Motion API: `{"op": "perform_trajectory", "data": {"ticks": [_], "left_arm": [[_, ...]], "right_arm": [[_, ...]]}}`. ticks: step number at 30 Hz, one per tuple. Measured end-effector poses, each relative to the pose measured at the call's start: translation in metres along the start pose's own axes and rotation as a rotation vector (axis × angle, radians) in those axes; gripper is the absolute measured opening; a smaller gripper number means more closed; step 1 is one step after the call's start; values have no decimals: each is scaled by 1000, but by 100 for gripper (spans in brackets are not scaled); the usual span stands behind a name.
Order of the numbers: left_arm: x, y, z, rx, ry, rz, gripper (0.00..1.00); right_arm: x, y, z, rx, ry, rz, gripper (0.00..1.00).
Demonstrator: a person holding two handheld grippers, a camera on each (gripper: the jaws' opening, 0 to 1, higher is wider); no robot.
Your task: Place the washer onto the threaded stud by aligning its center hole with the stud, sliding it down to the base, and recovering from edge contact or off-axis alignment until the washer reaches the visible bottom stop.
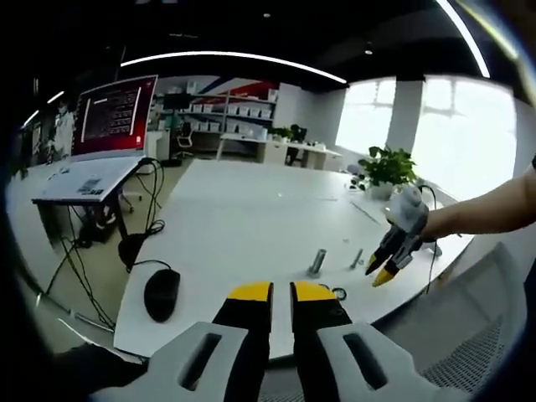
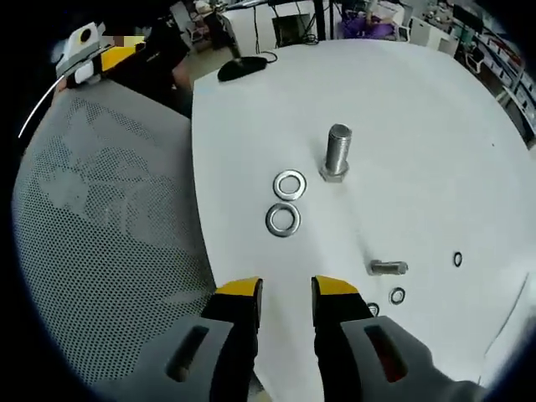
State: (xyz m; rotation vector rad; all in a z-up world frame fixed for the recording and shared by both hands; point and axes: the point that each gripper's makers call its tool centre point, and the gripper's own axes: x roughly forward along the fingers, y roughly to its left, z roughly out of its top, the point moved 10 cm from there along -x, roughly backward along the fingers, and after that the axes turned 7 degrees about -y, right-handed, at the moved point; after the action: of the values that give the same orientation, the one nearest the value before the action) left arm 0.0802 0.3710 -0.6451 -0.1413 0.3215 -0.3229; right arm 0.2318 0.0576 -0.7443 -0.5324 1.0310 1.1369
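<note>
The threaded stud [image 2: 337, 152] stands upright on its hex head on the white table [image 2: 435, 126]. Two large steel washers lie flat just in front of it: one washer [image 2: 290, 185] beside the stud's base, the other washer [image 2: 283, 219] a little nearer to me. My right gripper [image 2: 289, 289] hovers above the table's near edge, open and empty, well short of both washers. In the left gripper view, the stud [image 1: 317, 261] stands ahead, and the right gripper [image 1: 378, 273] hangs to its right, above the table. My left gripper [image 1: 281, 291] is low over the near edge, jaws together, holding nothing.
A short bolt [image 2: 388, 268] lies on its side with small washers [image 2: 397, 295] and a small ring [image 2: 457, 259] nearby. A black mouse [image 1: 162, 293] with its cable sits at the table's left end. A mesh chair back [image 2: 109, 218] flanks the table edge. A potted plant [image 1: 385, 167] stands far off.
</note>
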Motion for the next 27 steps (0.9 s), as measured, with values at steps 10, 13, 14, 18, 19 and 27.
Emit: {"op": "perform_trajectory", "data": {"ticks": [10, 13, 14, 18, 19, 27], "left_arm": [[-1, 0, 0, -1, -16, 2, 4], [-1, 0, 0, -2, -17, 2, 4], [-1, 0, 0, -1, -15, 0, 4], [-1, 0, 0, -4, -21, 0, 4], [-1, 0, 0, -4, -20, 0, 4], [-1, -1, 0, 1, -10, -3, 4]], "right_arm": [[24, 6, 19, -116, 55, 1, 26], [32, 6, 23, -120, 65, -4, 28], [34, 7, 24, -122, 68, -7, 28], [42, 10, 27, -135, 75, -5, 29], [44, 12, 29, -142, 78, -1, 30], [57, 25, 41, -340, 180, -28, 29]]}}
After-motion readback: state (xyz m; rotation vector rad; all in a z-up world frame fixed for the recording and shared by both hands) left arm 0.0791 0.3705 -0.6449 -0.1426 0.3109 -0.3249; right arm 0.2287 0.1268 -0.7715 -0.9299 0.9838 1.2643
